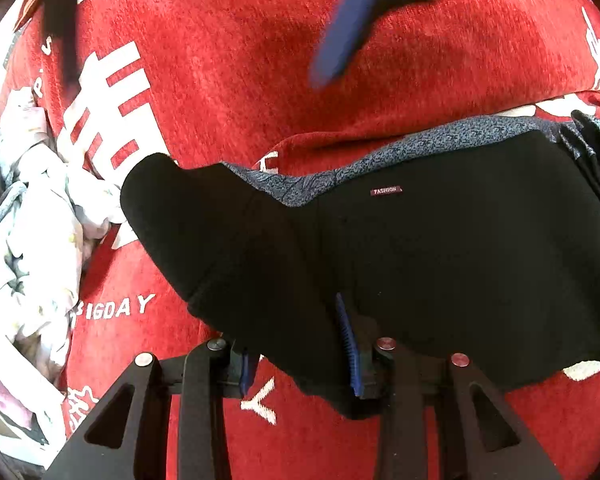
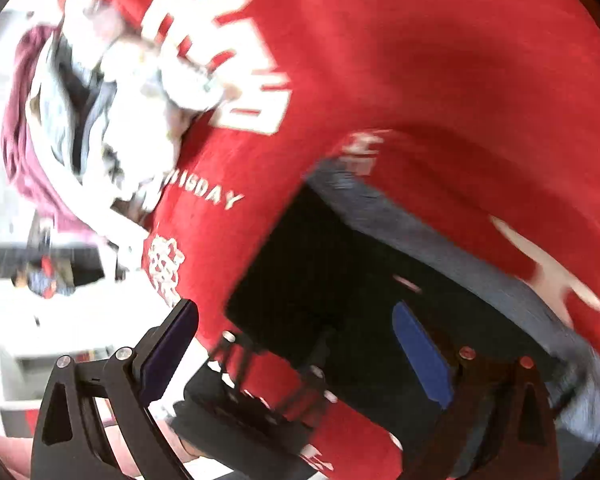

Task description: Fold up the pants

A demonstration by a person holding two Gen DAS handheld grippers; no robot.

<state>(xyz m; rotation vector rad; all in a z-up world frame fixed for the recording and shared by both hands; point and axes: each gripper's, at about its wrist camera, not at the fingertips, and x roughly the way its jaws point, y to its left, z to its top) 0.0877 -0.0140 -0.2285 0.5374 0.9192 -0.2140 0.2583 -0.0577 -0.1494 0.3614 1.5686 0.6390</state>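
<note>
pants (image 1: 440,260) partly folded; left gripper (image 1: 300,364) clamped on their 6 o'clock edge, right gripper (image 2: 296,356) apart, empty; more folds likely remain.

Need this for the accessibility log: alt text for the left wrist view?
The left gripper is shut on the near edge of folded black pants lying on a red blanket with white lettering. A pile of pale clothes sits at left; the blurred right gripper is above.

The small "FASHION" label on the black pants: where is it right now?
In the left wrist view, the small maroon "FASHION" label sits near the top edge of the black folded pants, right of centre, just below the blue-grey speckled fabric strip on the red printed blanket.
</note>
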